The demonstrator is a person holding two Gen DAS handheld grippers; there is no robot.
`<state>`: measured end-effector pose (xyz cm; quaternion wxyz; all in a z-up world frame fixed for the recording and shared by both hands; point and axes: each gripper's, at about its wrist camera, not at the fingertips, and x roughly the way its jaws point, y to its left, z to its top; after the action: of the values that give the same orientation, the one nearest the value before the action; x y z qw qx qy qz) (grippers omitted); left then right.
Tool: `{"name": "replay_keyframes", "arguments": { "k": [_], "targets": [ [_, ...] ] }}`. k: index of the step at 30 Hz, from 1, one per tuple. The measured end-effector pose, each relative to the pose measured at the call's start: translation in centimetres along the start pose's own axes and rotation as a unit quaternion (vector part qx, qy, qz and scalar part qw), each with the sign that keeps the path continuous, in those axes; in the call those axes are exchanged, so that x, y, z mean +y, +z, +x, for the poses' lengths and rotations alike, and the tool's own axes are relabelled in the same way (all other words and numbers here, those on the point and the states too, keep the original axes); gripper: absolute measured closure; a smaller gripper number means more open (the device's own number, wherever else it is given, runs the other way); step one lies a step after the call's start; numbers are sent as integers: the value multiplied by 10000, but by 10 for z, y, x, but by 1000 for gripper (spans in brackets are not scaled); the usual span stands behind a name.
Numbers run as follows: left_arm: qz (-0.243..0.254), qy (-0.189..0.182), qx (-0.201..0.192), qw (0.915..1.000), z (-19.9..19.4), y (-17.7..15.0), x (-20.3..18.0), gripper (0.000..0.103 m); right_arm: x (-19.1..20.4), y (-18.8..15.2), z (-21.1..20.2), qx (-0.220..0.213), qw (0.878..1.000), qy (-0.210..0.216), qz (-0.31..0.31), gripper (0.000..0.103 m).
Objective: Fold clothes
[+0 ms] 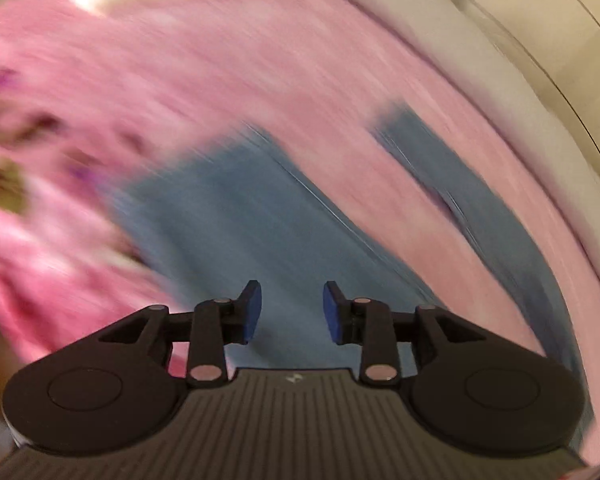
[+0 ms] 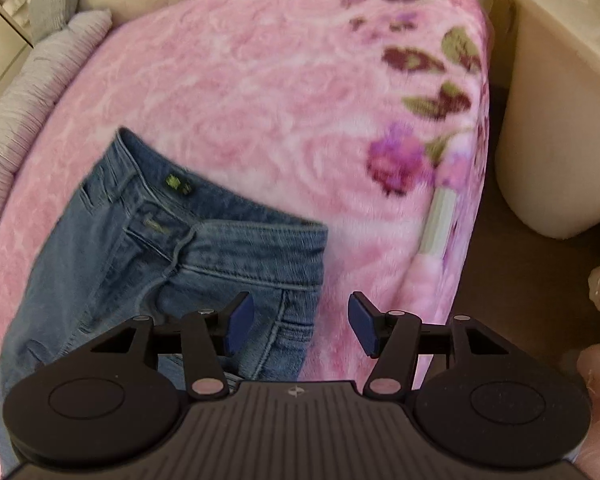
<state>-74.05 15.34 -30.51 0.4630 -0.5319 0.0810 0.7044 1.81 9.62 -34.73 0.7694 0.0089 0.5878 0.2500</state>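
Note:
A pair of blue jeans (image 2: pixel 147 256) lies flat on a pink floral blanket (image 2: pixel 259 92), waistband toward the far side. My right gripper (image 2: pixel 300 322) is open and empty, just above the waistband's right corner. In the left wrist view, which is blurred by motion, the jeans' two legs (image 1: pixel 235 224) spread across the pink blanket (image 1: pixel 179 80). My left gripper (image 1: pixel 291 312) is open and empty over the blue denim.
A grey ribbed cushion (image 2: pixel 23 112) borders the blanket's left side. A cream plastic bin (image 2: pixel 560 112) stands right of the bed over dark floor. The blanket's edge (image 2: pixel 440 220) drops off on the right. A pale wall or cabinet (image 1: pixel 560 40) lies beyond the bed.

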Motion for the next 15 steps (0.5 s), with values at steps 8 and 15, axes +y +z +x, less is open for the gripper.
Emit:
{"name": "replay_keyframes", "arguments": {
  "k": [8,15],
  "targets": [
    [235,-284,888,9954,49,-53,-80,75,18,16,-2,82,9947,-587,-835,41],
    [24,-201,745,9970,49,-43,-124,75,58,58,-8,91,9931,375,-1105,40]
  ]
}}
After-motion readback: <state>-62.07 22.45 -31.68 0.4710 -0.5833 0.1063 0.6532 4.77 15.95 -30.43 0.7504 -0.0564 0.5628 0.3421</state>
